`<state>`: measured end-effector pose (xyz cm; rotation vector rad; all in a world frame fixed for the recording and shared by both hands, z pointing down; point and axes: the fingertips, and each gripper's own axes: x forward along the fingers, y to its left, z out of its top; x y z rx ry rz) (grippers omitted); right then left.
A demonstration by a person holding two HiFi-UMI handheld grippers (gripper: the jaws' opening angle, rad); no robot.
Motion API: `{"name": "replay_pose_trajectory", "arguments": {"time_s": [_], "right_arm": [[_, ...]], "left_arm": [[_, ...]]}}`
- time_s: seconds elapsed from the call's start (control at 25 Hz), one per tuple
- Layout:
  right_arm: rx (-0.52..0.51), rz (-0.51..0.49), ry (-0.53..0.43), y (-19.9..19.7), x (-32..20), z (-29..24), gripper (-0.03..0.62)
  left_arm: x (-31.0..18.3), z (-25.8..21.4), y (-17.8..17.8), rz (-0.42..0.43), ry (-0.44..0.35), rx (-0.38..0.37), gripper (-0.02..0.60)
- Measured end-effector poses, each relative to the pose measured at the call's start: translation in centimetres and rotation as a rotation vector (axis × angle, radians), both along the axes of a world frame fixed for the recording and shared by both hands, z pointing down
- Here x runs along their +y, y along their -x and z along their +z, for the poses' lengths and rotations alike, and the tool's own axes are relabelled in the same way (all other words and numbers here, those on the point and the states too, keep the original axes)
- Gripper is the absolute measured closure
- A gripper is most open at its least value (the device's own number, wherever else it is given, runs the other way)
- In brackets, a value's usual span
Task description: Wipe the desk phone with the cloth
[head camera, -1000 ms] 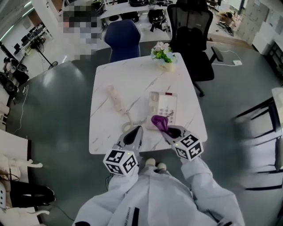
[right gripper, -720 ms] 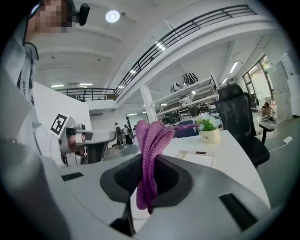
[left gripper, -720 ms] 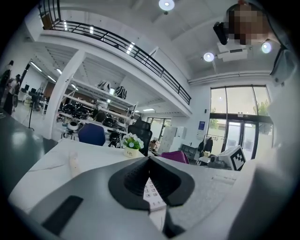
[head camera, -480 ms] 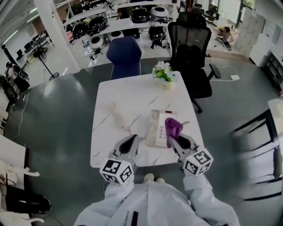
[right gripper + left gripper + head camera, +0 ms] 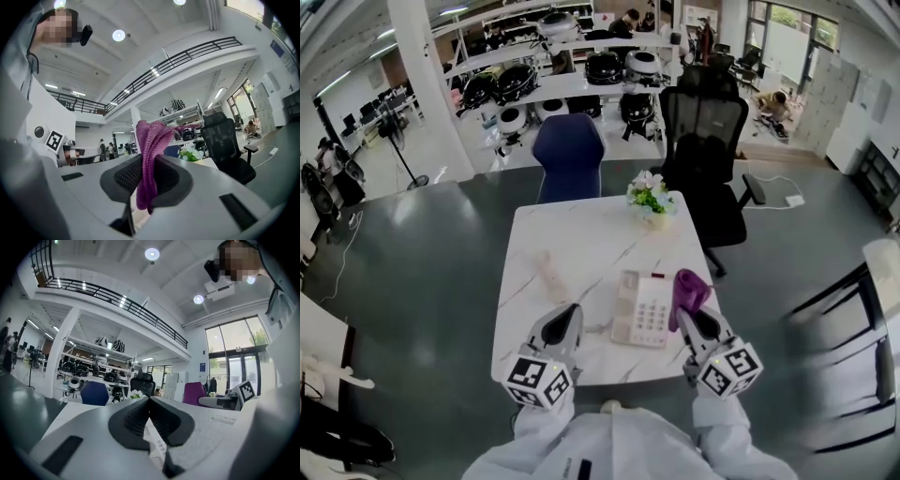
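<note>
The white desk phone (image 5: 642,322) lies on the marble table (image 5: 581,239) near its front edge. Its handset (image 5: 549,273) lies off the base to the left. My right gripper (image 5: 687,317) is shut on a purple cloth (image 5: 687,289), held in the air just right of the phone; in the right gripper view the cloth (image 5: 152,136) stands up between the jaws of the right gripper (image 5: 146,164). Left of the phone my left gripper (image 5: 569,311) is shut on nothing. In the left gripper view the left gripper (image 5: 149,401) points level across the room, with phone keys (image 5: 153,446) showing below the jaws.
A pot of flowers (image 5: 650,199) stands at the table's far edge. Behind the table are a blue chair (image 5: 569,155) and a black office chair (image 5: 708,141). Shelves with appliances (image 5: 562,70) line the back. Grey floor surrounds the table.
Both grippers have risen and drawn back toward me. The cloth went from over the phone's front to the phone's right side. My head view has tipped up, showing more of the room.
</note>
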<state>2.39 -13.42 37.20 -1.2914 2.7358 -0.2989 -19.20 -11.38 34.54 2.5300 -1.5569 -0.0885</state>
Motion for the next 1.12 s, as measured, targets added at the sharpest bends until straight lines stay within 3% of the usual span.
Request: {"name": "replay_pose_trajectory", "arguments": {"time_s": [0.36,1.12], "right_arm": [[0.017,0.068,-0.032,-1.8,-0.3,-0.9,0.553],[0.034,0.097,-0.046,-1.6,0.2,-1.6,0.554]], "left_arm": [[-0.2,-0.8,1.5,-0.024,-0.030,-0.009,0.584],[0.1,-2.1,2.4,-0.028,-0.057,-0.015,0.584]]}}
